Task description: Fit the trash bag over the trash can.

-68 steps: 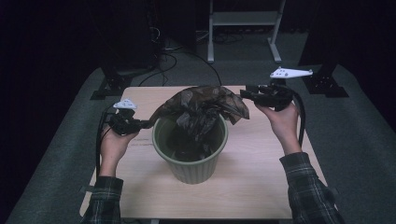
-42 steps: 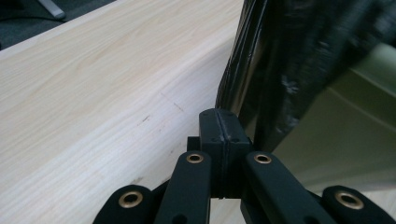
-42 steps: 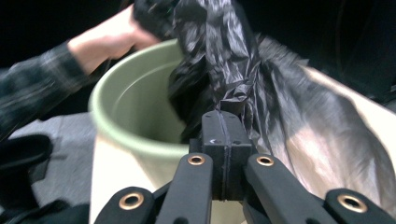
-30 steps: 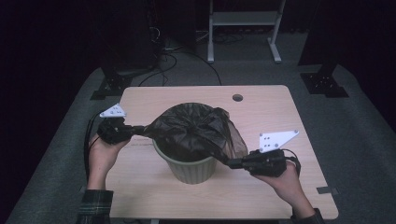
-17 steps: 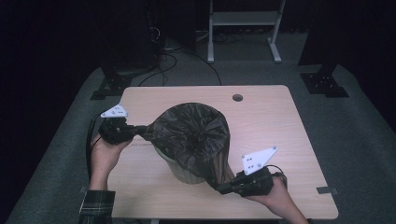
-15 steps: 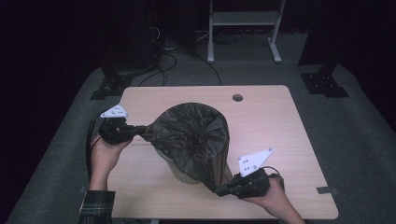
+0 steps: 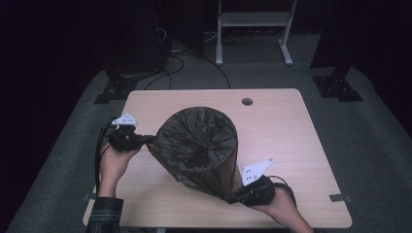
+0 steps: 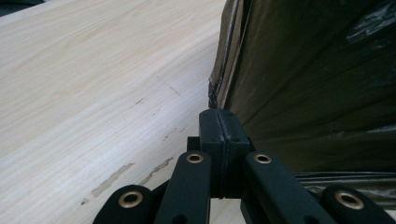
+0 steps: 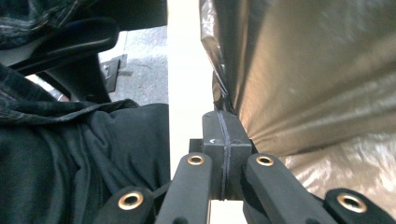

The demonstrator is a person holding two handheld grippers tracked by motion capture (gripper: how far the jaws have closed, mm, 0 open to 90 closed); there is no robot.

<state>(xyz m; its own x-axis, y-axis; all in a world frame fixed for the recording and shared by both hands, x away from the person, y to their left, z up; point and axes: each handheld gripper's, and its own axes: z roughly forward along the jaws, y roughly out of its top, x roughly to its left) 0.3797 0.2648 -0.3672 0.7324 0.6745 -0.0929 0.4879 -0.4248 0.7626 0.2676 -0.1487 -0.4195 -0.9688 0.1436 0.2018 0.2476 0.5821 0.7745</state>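
**Dark plastic bag stretched between two grippers over a bin**

Dark brown plastic forms a bin liner (image 7: 199,145) drawn over a bin hidden beneath it, standing near the middle of the pale wooden table (image 7: 291,126). Its mouth faces up and its film is pulled taut to either side. The left gripper (image 7: 138,141), at the liner's left edge, has its jaws pressed together on a pinch of the film, as the left gripper view confirms at the liner's seam (image 8: 215,93). The right gripper (image 7: 232,198), low at the table's near edge, likewise clamps the liner's edge (image 9: 224,100). Each hand (image 7: 112,165) grips from the near side. A cable hole (image 7: 247,102) marks the table's far part; grey carpet (image 7: 379,136) surrounds it.
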